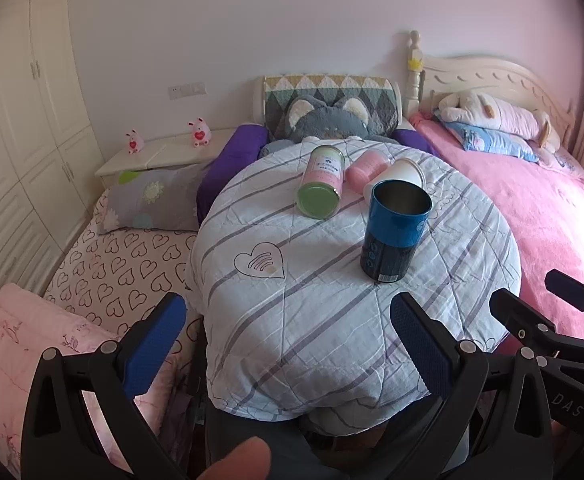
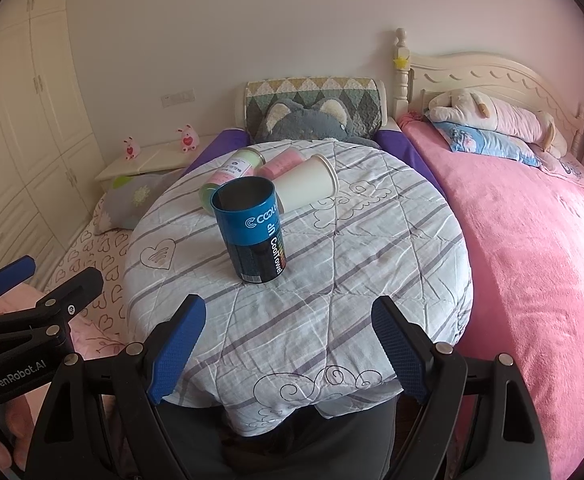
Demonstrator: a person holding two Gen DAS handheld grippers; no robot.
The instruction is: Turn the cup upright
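A blue and black cup (image 1: 394, 232) stands upright, mouth up, on a round table covered by a striped quilt (image 1: 292, 280); it also shows in the right wrist view (image 2: 251, 232). Behind it lie on their sides a green and pink can (image 1: 322, 182) (image 2: 227, 176), a pink cup (image 1: 366, 166) (image 2: 285, 162) and a white paper cup (image 1: 402, 176) (image 2: 306, 188). My left gripper (image 1: 287, 340) is open and empty near the table's front edge. My right gripper (image 2: 289, 344) is open and empty, just short of the blue cup.
A pink bed (image 2: 532, 240) lies to the right, a heart-print bed (image 1: 123, 264) to the left. A grey plush (image 1: 328, 120) sits behind the table. A white nightstand (image 1: 159, 152) holds two small pink toys. White wardrobes (image 1: 23, 120) line the left wall.
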